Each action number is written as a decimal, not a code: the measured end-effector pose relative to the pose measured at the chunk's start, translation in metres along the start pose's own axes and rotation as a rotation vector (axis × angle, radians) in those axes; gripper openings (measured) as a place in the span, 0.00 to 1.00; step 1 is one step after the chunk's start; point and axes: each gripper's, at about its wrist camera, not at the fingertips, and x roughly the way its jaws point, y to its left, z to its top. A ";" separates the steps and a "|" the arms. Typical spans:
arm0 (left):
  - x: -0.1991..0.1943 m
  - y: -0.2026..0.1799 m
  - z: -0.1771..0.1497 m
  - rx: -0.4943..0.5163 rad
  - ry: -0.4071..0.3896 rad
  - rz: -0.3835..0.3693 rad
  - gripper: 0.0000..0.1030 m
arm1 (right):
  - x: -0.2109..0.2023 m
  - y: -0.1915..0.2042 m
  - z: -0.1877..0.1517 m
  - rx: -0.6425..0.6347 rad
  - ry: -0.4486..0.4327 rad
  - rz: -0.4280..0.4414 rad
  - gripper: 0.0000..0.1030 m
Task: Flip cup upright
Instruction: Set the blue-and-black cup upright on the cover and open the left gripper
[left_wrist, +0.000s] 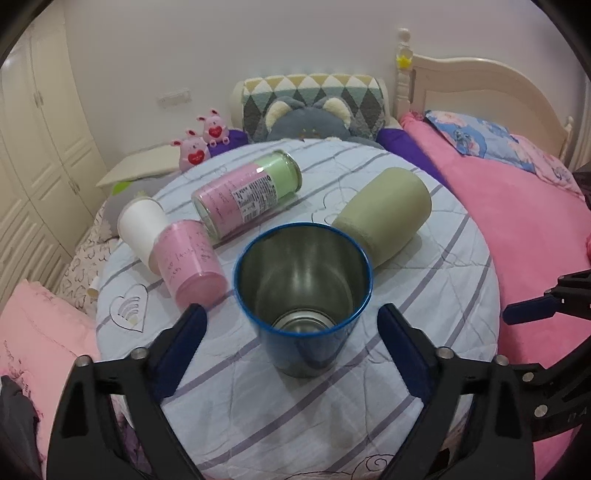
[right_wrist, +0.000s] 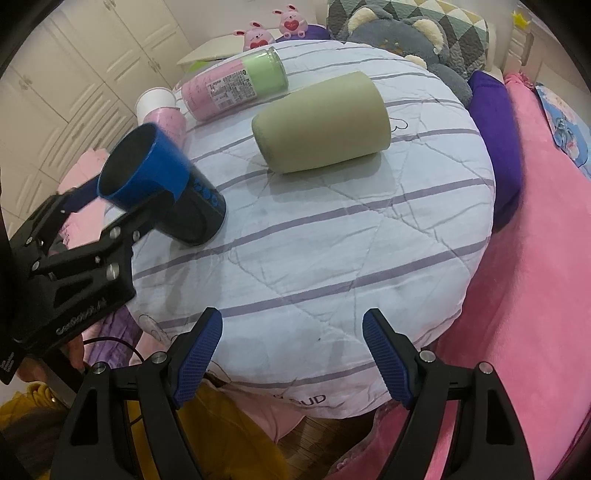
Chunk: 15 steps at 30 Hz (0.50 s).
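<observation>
A blue metal cup (left_wrist: 303, 291) with a steel inside stands upright, mouth up, on the round quilted table (left_wrist: 258, 406). My left gripper (left_wrist: 291, 328) is open, its blue fingers on either side of the cup and apart from it. In the right wrist view the blue cup (right_wrist: 162, 184) stands at the left, with the left gripper (right_wrist: 122, 203) around it. My right gripper (right_wrist: 291, 350) is open and empty over the table's near edge (right_wrist: 295, 369). An olive green cup (left_wrist: 384, 214) lies on its side beyond the blue cup; it also shows in the right wrist view (right_wrist: 321, 122).
A pink and green jar (left_wrist: 247, 192) lies on its side at the back. A pink cup (left_wrist: 192, 266) and a white paper cup (left_wrist: 142, 229) lie on their sides at the left. A pink bed (left_wrist: 535, 229) borders the right. Plush toys (left_wrist: 199, 144) sit behind.
</observation>
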 end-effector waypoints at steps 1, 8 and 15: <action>-0.001 -0.001 0.000 0.002 -0.006 0.003 0.92 | 0.000 0.002 0.000 -0.001 0.000 -0.002 0.77; -0.007 -0.004 -0.001 0.009 -0.023 -0.010 0.92 | -0.004 0.005 -0.005 0.003 -0.011 -0.018 0.77; -0.013 -0.002 -0.003 -0.004 -0.035 -0.022 0.92 | -0.005 0.007 -0.010 0.016 -0.014 -0.027 0.77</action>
